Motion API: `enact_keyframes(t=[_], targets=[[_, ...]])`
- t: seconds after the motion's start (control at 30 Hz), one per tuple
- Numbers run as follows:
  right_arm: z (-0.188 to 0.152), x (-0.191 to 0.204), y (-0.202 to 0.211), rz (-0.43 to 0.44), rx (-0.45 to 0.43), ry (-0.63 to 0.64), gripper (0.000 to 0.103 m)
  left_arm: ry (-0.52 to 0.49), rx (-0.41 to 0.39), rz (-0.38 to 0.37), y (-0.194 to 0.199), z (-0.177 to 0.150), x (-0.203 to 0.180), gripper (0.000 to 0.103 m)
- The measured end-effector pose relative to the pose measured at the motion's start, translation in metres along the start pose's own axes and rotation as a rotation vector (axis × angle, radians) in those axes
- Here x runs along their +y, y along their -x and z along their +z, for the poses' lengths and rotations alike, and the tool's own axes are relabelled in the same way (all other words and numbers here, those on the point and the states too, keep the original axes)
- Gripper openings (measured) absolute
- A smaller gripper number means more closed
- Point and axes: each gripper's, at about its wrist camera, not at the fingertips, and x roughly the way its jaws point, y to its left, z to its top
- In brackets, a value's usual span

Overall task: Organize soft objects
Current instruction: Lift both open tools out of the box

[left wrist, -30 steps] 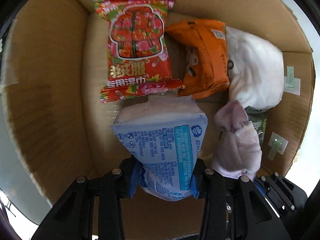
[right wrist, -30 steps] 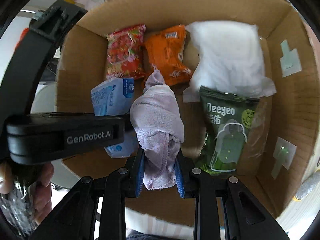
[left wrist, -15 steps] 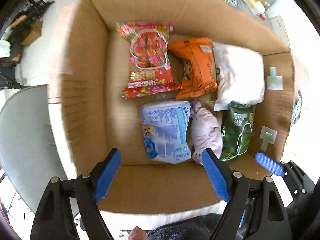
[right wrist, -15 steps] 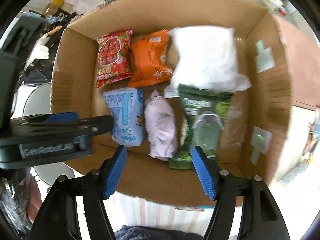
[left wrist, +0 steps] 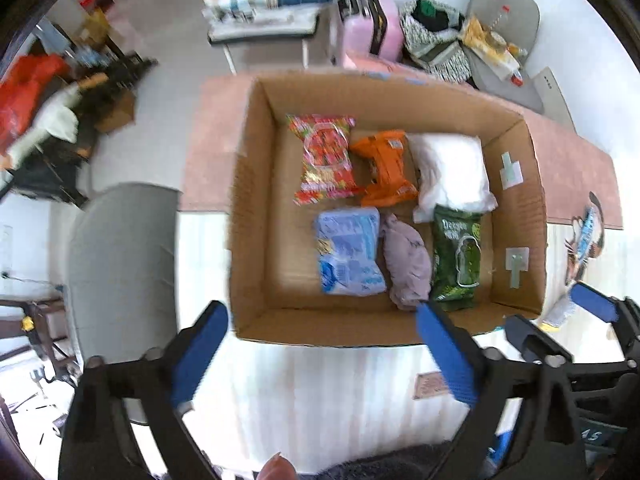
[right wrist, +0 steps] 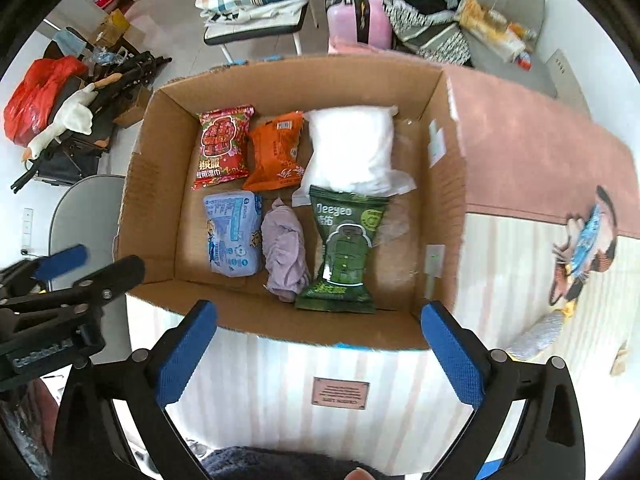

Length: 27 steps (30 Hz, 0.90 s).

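A cardboard box holds several soft items in two rows. Back row: a red pack, an orange pack, a white bag. Front row: a blue wipes pack, a lilac cloth, a green Deeyeo pack. My left gripper is open and empty, above the box's near wall. My right gripper is open and empty, also short of the box.
The box stands on a table with a pink cloth and a striped white cover. A grey chair stands left of it. A small blue packet and a silver pouch lie to the right. Clutter fills the room behind.
Both grippers let go: the left released the blue wipes pack, the right the lilac cloth. Both opened wide and pulled up and back out of the box.
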Motion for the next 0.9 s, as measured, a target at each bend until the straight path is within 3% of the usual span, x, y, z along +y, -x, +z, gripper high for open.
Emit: enact_keyframes(t=[0.27, 0.53, 0.77, 0.9], targets=[[-0.021, -0.008, 0.035, -0.013, -0.079, 0.011, 0.103, 0.015, -0.080, 0.037, 0.028, -0.016, -0.002, 0.102], [-0.035, -0.039, 0.059, 0.085, -0.110, -0.039, 0.103, -0.021, -0.158, 0.078, 0.057, -0.019, -0.036, 0.102], [-0.071, -0.152, 0.072, 0.085, -0.136, -0.259, 0.103, -0.227, -0.209, 0.135, 0.055, -0.014, -0.143, 0.102], [-0.106, -0.247, 0.061, 0.036, -0.098, -0.437, 0.103, -0.386, -0.146, 0.066, 0.024, -0.015, -0.240, 0.102]])
